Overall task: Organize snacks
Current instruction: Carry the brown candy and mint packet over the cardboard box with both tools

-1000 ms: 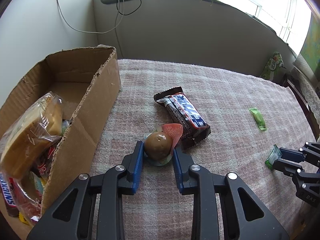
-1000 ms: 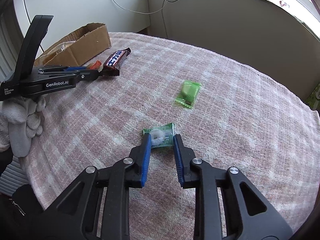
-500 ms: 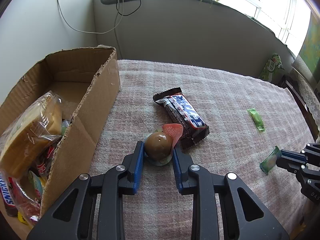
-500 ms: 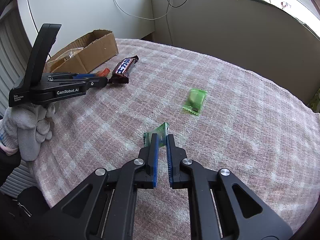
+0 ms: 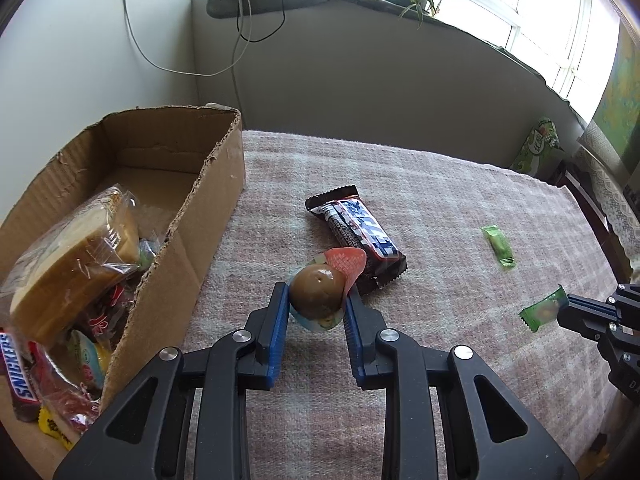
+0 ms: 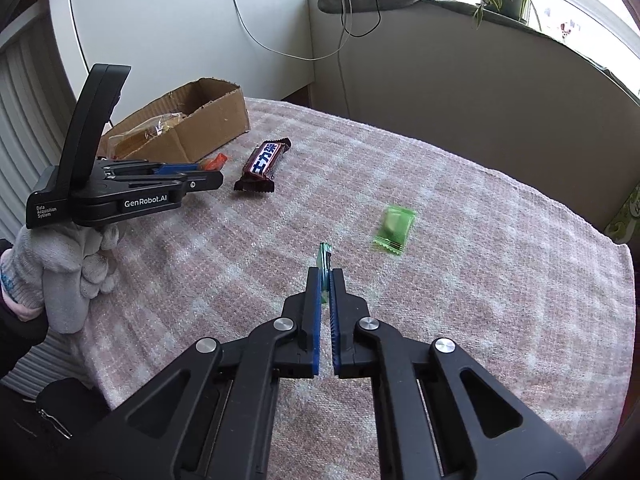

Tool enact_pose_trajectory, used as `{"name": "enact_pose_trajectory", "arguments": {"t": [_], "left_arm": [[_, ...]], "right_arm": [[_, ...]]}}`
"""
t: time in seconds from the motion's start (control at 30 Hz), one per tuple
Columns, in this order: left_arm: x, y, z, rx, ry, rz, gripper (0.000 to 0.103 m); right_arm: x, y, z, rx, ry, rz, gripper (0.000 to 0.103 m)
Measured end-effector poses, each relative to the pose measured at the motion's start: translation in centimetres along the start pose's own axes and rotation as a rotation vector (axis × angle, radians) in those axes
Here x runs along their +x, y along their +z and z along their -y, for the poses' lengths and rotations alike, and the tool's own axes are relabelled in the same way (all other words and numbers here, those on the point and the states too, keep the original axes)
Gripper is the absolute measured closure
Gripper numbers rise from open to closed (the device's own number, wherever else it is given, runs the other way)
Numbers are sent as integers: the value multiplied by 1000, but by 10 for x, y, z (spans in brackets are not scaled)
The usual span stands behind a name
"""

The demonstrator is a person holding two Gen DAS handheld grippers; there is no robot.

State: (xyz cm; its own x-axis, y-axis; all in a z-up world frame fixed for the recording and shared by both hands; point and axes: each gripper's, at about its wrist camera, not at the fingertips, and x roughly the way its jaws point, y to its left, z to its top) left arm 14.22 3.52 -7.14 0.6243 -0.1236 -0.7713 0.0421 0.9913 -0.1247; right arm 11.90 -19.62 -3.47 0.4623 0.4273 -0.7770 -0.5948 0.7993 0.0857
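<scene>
My left gripper [image 5: 316, 300] is shut on a brown jelly cup [image 5: 314, 290] with a red peel tab, close to the open cardboard box [image 5: 188, 232]. Just behind the cup a dark Snickers bar [image 5: 356, 232] lies on the checked cloth. In the right wrist view my right gripper [image 6: 325, 276] is shut on a small green candy [image 6: 324, 254], which stands edge-on above the cloth. The same candy [image 5: 542, 312] shows in the left wrist view at the right gripper's tips [image 5: 564, 312]. A second green candy [image 6: 394, 228] lies flat beyond it.
The box [image 6: 208, 128] holds a wrapped sandwich [image 5: 76, 256], a Snickers bar [image 5: 20, 368] and other packets. A gloved hand [image 6: 64, 280] holds the left gripper [image 6: 210, 174]. A green packet [image 5: 536, 152] stands past the table's far right edge. Cables hang down the wall.
The right gripper's jaws closed on the green candy and raised it off the cloth, turning it on edge. The left gripper kept its hold on the jelly cup and barely moved.
</scene>
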Motion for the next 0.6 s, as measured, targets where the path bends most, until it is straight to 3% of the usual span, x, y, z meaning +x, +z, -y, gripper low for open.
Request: {"name": "enact_pose_trajectory", "arguments": {"t": [0.27, 0.6], "left_arm": [[-40, 4, -8, -8, -17, 70, 78], [-78, 5, -38, -34, 22, 138, 78]], "right_arm": [[-19, 25, -15, -27, 25, 70, 100], [-18, 79, -54, -81, 82, 147, 100]]}}
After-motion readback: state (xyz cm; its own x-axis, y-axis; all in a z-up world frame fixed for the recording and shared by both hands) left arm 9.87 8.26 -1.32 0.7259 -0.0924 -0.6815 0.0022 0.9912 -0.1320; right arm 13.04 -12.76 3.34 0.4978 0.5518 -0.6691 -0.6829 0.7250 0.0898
